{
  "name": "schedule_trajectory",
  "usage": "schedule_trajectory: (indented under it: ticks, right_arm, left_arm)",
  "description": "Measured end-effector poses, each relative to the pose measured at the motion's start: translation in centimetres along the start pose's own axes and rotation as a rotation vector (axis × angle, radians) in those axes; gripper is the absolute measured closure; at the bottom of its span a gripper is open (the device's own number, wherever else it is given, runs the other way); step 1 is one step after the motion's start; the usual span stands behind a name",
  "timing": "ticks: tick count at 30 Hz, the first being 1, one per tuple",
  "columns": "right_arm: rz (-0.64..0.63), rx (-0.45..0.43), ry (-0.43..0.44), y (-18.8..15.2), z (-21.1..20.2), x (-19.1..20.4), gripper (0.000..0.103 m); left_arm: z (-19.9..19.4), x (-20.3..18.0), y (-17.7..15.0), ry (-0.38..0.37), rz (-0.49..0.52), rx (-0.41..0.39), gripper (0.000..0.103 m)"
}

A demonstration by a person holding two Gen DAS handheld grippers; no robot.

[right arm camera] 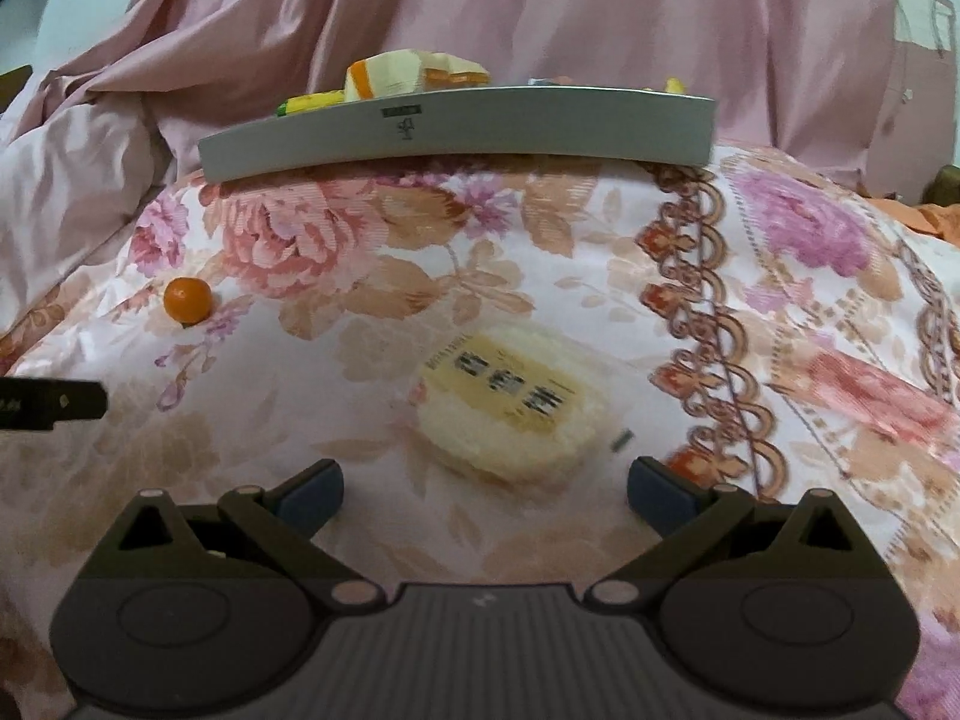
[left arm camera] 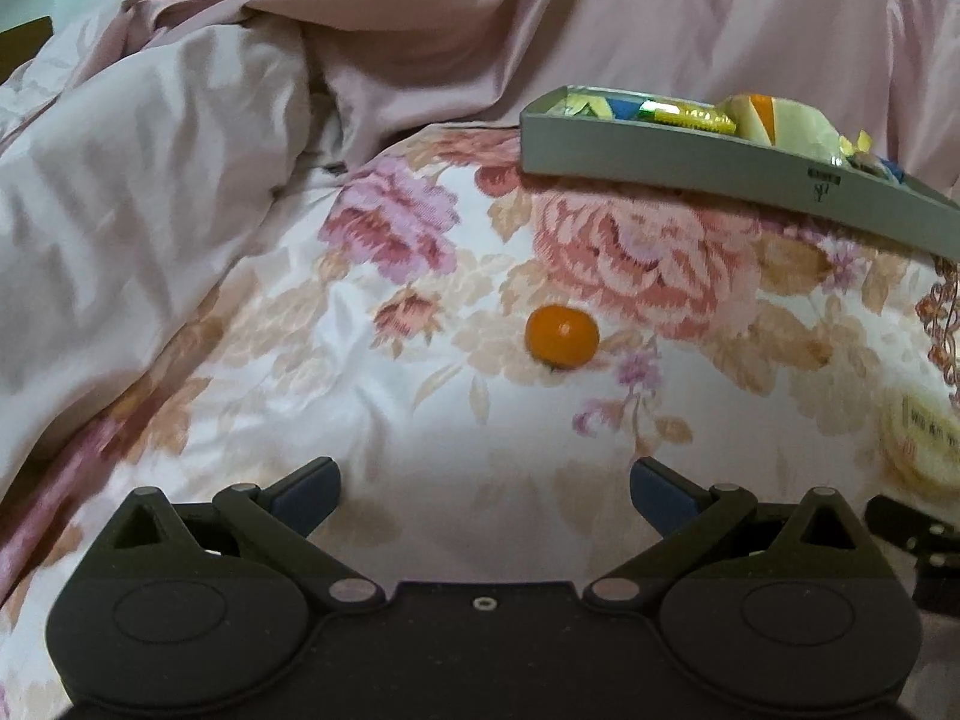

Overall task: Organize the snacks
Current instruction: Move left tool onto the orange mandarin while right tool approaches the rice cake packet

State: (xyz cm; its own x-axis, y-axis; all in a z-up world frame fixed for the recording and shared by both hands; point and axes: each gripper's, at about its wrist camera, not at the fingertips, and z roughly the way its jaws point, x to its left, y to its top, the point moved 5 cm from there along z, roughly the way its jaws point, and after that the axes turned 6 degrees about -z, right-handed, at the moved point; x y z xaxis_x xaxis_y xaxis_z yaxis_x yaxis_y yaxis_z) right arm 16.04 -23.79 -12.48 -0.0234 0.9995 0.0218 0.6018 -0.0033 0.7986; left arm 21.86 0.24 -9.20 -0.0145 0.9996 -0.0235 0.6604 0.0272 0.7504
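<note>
Two snacks are left loose on the floral bedspread point(right arm camera: 540, 276), while several wrapped ones are already gathered in the grey tray point(right arm camera: 456, 132) at the far side, against the bunched pink duvet point(left arm camera: 420, 30). From that, the task is judged to be mostly done, with two pickups remaining.

A small round orange fruit point(left arm camera: 562, 336), perhaps a kumquat or small mandarin, is seen ahead of the left claw point(left arm camera: 485, 495) and slightly to its right, well short of the tray. It is also picked out in the right wrist view, far to the left point(right arm camera: 188, 299). A pale packaged pastry point(right arm camera: 510, 405) with a printed yellow label lies just ahead of the right claw point(right arm camera: 485, 492), nearly centred between its fingers; its edge shows at the right margin of the left wrist view point(left arm camera: 924, 438).

Both claws are spread wide, and nothing is pinched in either. Each is held low over the bedspread and pointed toward its nearest item, apart from it.

Inside the tray, a cream and orange wrapped packet point(left arm camera: 774, 120) and yellow-green wrappers point(left arm camera: 690, 115) are visible; the rest is hidden behind the tray wall. Room for two more items cannot be confirmed from these angles.
</note>
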Motion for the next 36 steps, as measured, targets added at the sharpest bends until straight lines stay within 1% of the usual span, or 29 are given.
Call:
schedule_trajectory:
  ticks: [3,7,10,13,18,24,26,29,31,32,34,35,36]
  right_arm:
    - [0.0,-0.012,0.016,0.8,0.8,0.3,0.0]
    - [0.046,-0.028,0.034,1.8,1.7,-0.1,0.0]
    - [0.066,-0.036,0.049,2.5,2.5,-0.4,0.0]
    - [0.059,-0.041,0.062,3.1,3.3,-0.1,0.0]
    - [-0.003,-0.041,0.077,3.8,4.3,1.6,0.002]
    - [-0.129,-0.039,0.122,4.1,4.0,4.4,0.003]
    - [-0.147,-0.038,0.139,4.1,3.9,5.0,0.003]
    - [-0.156,-0.037,0.142,3.9,3.8,5.2,0.003]
    - [-0.145,-0.037,0.147,3.9,3.9,5.1,0.003]
    - [-0.142,-0.037,0.146,3.9,3.9,5.0,0.003]
    - [-0.14,-0.038,0.143,3.9,4.0,5.0,0.003]
    - [-0.141,-0.038,0.14,3.8,4.0,5.0,0.003]
    - [-0.142,-0.039,0.138,3.8,4.0,5.0,0.003]
  left_arm:
    - [1.1,-0.5,1.2,-0.027,0.005,-0.013,0.001]
    - [3.0,-1.1,2.4,-0.056,0.026,-0.021,0.001]
    - [4.6,-1.7,3.3,-0.081,0.049,-0.015,0.001]
    - [6.0,-1.9,3.9,-0.113,0.054,0.004,0.001]
    - [7.5,-2.1,4.1,-0.16,0.038,0.038,0.001]
    - [7.8,-3.4,4.0,-0.199,0.077,0.031,0.001]
    - [7.8,-3.7,4.1,-0.216,0.078,0.026,0.004]
    - [7.8,-3.9,4.3,-0.239,0.063,0.019,0.012]
    - [7.7,-3.8,4.3,-0.244,0.053,0.011,0.024]
    - [7.6,-3.8,4.3,-0.239,0.048,0.006,0.027]
    - [7.5,-3.7,4.3,-0.231,0.036,-0.004,0.039]
    - [7.4,-3.6,4.2,-0.227,0.032,-0.01,0.043]
    - [7.4,-3.6,4.2,-0.225,0.029,-0.014,0.049]
